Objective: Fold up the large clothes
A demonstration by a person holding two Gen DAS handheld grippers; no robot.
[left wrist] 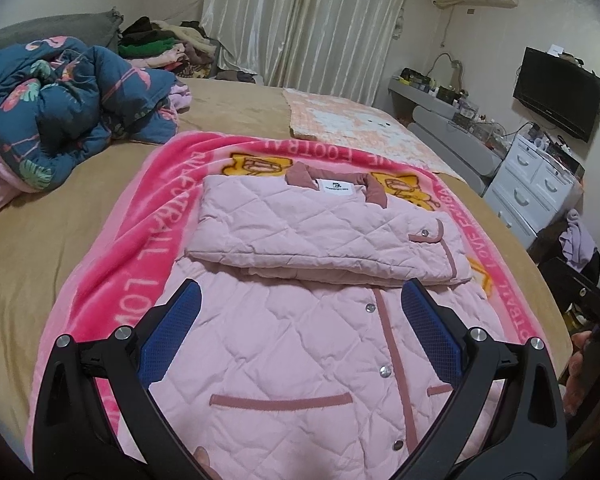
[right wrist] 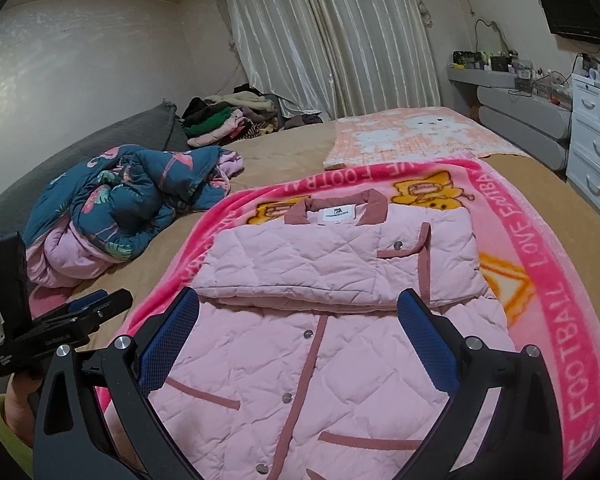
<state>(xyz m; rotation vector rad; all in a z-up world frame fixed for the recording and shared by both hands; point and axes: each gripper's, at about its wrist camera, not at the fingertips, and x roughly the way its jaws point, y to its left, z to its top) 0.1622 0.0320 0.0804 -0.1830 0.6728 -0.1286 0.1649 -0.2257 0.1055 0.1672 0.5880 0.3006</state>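
A pale pink quilted jacket (left wrist: 300,344) with dusty-rose trim and snap buttons lies flat on a bright pink blanket (left wrist: 140,216) on the bed. Its sleeves are folded across the chest below the collar (left wrist: 336,184). My left gripper (left wrist: 300,292) is open and empty, hovering over the jacket's lower half. My right gripper (right wrist: 300,300) is open and empty over the same jacket (right wrist: 320,360). The left gripper also shows at the left edge of the right wrist view (right wrist: 80,308).
A crumpled blue floral quilt (left wrist: 60,112) lies at the left of the tan bed (left wrist: 40,272). A pile of clothes (left wrist: 160,48) sits at the far end by the curtains. A peach mat (left wrist: 352,120) lies beyond the blanket. White drawers (left wrist: 536,188) and a TV (left wrist: 560,92) stand at right.
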